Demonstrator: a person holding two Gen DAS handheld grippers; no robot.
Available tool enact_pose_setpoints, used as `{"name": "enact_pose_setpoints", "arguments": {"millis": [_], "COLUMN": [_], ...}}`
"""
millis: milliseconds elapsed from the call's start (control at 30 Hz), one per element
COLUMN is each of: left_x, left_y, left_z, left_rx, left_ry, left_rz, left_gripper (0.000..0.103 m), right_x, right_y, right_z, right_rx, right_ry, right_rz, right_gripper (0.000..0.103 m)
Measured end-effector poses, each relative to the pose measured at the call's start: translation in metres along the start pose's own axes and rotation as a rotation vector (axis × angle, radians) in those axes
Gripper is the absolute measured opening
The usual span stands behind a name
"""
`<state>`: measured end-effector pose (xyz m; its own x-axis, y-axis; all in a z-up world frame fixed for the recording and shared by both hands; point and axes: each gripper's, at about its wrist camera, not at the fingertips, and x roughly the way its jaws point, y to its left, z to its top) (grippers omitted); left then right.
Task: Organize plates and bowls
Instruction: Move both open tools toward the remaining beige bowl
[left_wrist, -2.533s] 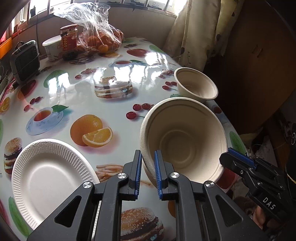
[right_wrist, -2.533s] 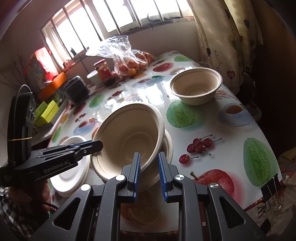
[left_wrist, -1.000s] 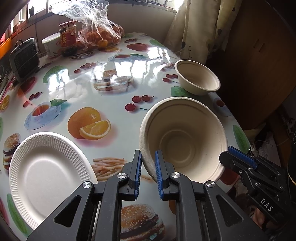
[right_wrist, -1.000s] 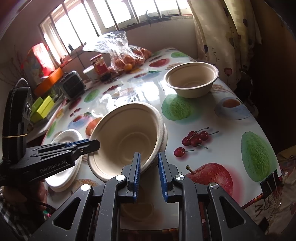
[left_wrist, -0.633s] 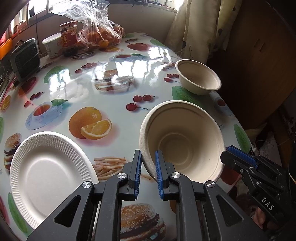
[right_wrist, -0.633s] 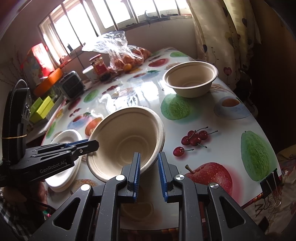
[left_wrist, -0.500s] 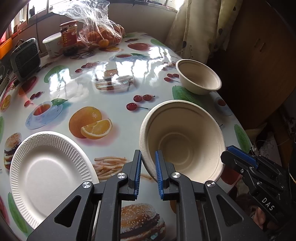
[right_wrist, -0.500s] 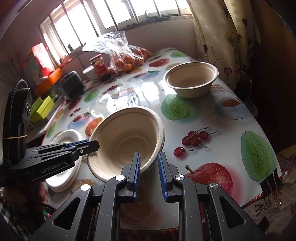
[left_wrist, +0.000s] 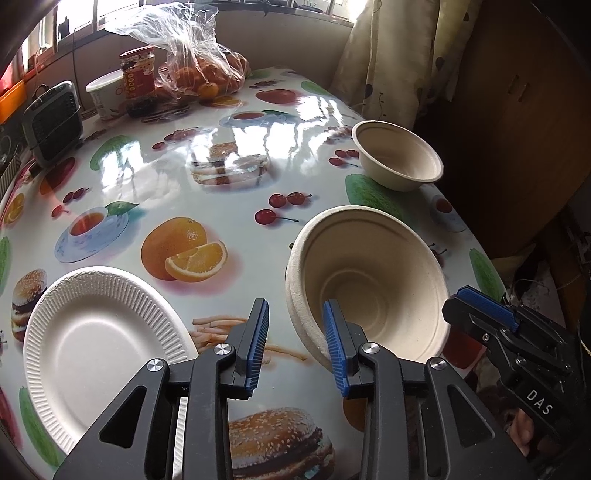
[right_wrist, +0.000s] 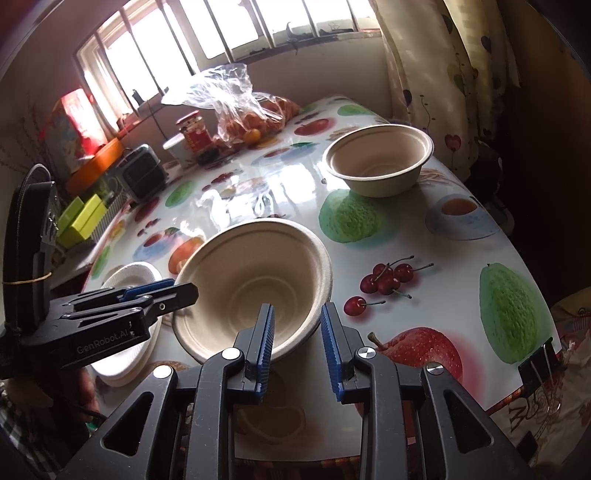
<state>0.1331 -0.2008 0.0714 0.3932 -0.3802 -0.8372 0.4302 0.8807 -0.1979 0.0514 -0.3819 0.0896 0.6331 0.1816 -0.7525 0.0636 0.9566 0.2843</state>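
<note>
Beige moulded-fibre bowl (left_wrist: 369, 291) sits near table's front edge, empty; rim looks doubled, possibly nested stack, cannot tell. Second beige fibre bowl (right_wrist: 378, 158) farther back, empty. White ribbed paper plate (left_wrist: 99, 339) to left, bare. Clear plastic bag of oranges (left_wrist: 192, 62) by window.

Left gripper (left_wrist: 295, 345): jaws just spreading, bowl rim between them, pads off it. Right gripper (right_wrist: 295, 343): jaws likewise parting, straddling rim, no pinch.

Plate largely hidden behind left gripper in right view. Black binder clip (right_wrist: 539, 360) visible only there.
</note>
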Motion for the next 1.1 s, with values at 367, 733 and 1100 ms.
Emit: {"name": "enact_pose_setpoints", "arguments": {"millis": [367,733,1100], "left_x": [-0.007,-0.011,-0.004], "left_y": [0.000,-0.012,-0.023], "left_z": [0.007,0.031,0.063], "left_rx": [0.028,0.073,0.110], "left_ry": [-0.042,-0.081,-0.105], "left_rz": [0.061,0.054,0.043], "left_gripper": [0.042,0.042,0.042], "right_x": [-0.001,-0.009,-0.010], "right_y": [-0.002,-0.016,-0.034], "right_z": [0.010,0.028,0.051], "right_rx": [0.003,0.021,0.030], "right_ry": [-0.022,-0.074,-0.100], "right_rz": [-0.008,-0.050,-0.099], "right_gripper": [0.038,0.044,0.045]}}
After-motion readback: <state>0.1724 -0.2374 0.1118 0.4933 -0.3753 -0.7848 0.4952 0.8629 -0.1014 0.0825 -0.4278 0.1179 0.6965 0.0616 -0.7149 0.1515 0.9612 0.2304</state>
